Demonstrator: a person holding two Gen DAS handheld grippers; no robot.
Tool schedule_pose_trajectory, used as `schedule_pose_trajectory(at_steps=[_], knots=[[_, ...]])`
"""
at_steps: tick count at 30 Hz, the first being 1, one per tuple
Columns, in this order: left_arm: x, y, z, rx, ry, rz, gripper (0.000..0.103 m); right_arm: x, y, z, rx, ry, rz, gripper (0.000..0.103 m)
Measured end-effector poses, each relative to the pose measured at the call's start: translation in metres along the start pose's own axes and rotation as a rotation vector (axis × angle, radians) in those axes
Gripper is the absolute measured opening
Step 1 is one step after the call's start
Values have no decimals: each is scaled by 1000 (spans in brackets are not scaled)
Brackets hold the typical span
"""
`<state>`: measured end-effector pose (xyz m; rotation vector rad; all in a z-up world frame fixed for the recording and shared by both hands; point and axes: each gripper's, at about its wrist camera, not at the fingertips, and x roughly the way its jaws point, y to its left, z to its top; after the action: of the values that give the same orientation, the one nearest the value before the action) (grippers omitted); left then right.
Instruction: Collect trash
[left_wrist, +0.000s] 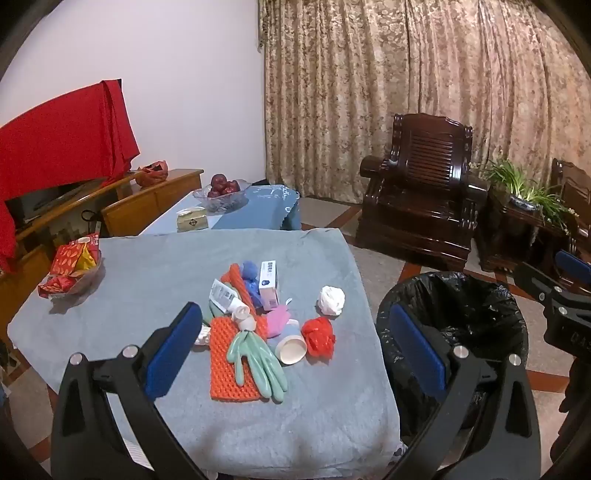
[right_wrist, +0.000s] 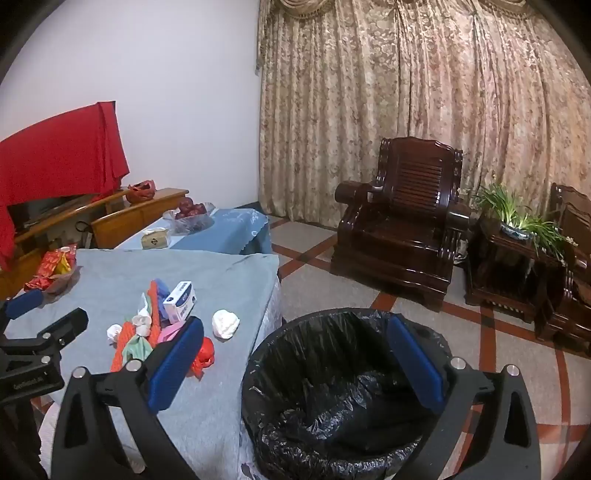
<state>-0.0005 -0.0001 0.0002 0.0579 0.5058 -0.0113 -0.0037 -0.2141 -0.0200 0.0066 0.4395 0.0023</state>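
A heap of trash lies on the table's blue-grey cloth (left_wrist: 155, 280): an orange foam net (left_wrist: 225, 373), a green rubber glove (left_wrist: 258, 362), a paper cup (left_wrist: 291, 347), a red crumpled bag (left_wrist: 319, 336), a white tissue wad (left_wrist: 331, 300) and a small white box (left_wrist: 268, 284). My left gripper (left_wrist: 294, 312) hovers open over the near side of the heap, holding nothing. A bin with a black liner (right_wrist: 343, 387) stands on the floor right of the table. Above its rim my right gripper (right_wrist: 295, 323) hangs open and empty. The red bag (right_wrist: 203, 356) shows behind its left finger.
A bowl of red snack packets (left_wrist: 72, 273) sits at the table's far left corner. Behind it is a second table with a fruit bowl (left_wrist: 221, 188) and a tissue box (left_wrist: 191, 218). A dark wooden armchair (left_wrist: 421, 199) and a potted plant (left_wrist: 517, 184) stand beyond the bin.
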Motion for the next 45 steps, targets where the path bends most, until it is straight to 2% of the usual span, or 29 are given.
schedule_pose_trajectory(at_steps=[18, 45], knots=[[6, 7, -7, -4, 3, 12, 98, -1, 0, 0, -8, -1, -5, 97], [1, 11, 0, -11, 7, 17, 98, 1, 2, -1, -15, 1, -10, 97]])
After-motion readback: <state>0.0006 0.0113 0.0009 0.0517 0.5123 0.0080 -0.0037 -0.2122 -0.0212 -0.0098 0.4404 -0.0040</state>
